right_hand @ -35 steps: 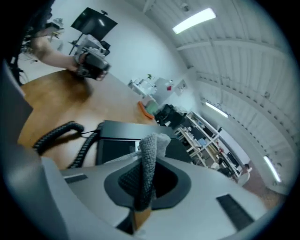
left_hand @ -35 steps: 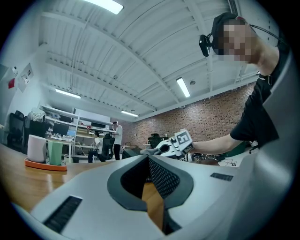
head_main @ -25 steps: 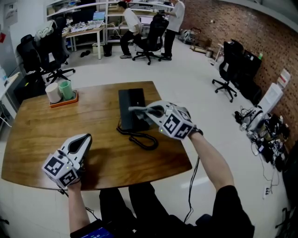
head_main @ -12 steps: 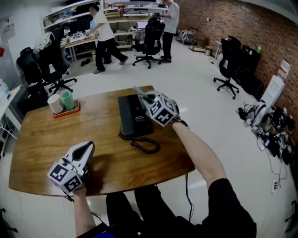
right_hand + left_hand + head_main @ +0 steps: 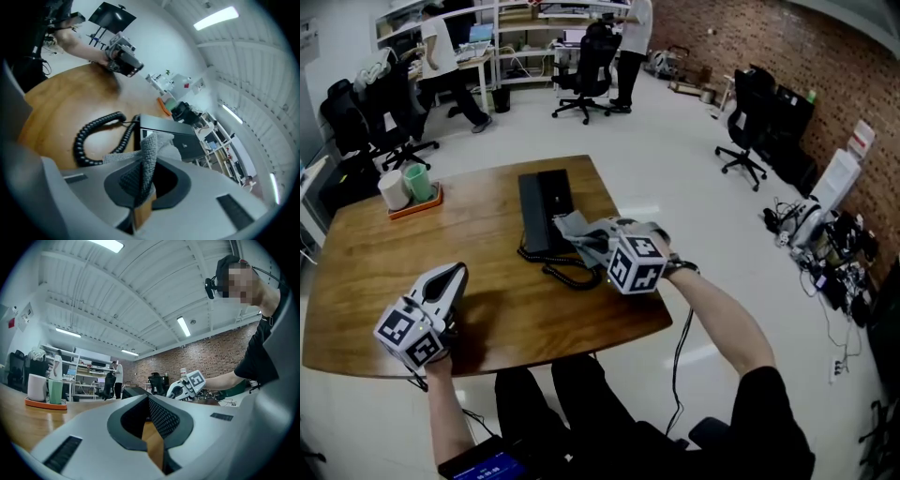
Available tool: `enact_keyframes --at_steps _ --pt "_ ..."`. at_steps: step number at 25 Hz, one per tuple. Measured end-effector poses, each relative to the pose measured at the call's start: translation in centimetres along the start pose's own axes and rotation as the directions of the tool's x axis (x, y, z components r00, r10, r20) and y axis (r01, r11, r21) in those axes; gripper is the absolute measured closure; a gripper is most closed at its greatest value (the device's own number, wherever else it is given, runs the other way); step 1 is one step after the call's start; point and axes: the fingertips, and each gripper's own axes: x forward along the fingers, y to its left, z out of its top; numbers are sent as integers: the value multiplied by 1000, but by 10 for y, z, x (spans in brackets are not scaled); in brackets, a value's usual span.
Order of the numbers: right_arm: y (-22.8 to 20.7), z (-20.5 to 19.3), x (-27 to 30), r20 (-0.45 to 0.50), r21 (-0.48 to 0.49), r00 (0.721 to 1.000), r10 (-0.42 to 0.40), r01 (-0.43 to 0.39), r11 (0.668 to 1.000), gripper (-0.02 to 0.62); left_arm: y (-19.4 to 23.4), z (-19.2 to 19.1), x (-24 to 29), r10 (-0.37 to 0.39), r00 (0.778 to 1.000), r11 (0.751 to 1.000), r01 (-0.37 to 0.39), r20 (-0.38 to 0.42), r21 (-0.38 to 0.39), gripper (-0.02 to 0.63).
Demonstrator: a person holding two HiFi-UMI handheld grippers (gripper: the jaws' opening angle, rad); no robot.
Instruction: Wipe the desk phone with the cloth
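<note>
Cord coil [image 5: 569, 275] at phone [image 5: 542, 208] front; open desk [image 5: 478, 234] on L.

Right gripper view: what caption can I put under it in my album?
Right hand-held gripper pinching a grey cloth by the black desk phone and its coiled cord.

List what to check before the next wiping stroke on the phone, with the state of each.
1. Grip on the cloth: ok, the right gripper is shut on it.
2. Contact between cloth and phone: cannot tell; the cloth hangs at the phone's near end.
3. Path free of the cord: not ok, its loops lie just beside the cloth.
4. Place of the left gripper: ok, shut, empty, apart from the phone.
5. Distance from the tray: ok, it sits at the far left corner.
</note>
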Motion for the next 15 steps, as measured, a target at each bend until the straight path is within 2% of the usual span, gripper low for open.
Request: enact_keyframes --at_steps 2,4,6,8,11,15 --pt "25 0 -11 -10 -21 997 70 -71 997 571 0 1 1 3 1000 1000 -3 4 2 611" --pt "41 0 -23 -5 -14 996 89 -89 996 571 -3 0 0 9 1000 1000 -9 6 0 611" --pt "41 7 -35 37 43 999 33 -34 998 571 -3 -5 -4 19 1000 1000 -19 3 2 611" --pt "27 18 -47 109 158 992 -62 44 986 571 0 -8 -4 22 1000 1000 -22 0 0 611" --pt "0 35 -72 218 352 955 -203 117 929 571 5 -2 8 3 1000 1000 -3 15 5 611" --pt "-14 59 -100 314 482 899 -305 125 867 571 -2 -5 14 -23 999 1000 23 -28 -6 611"
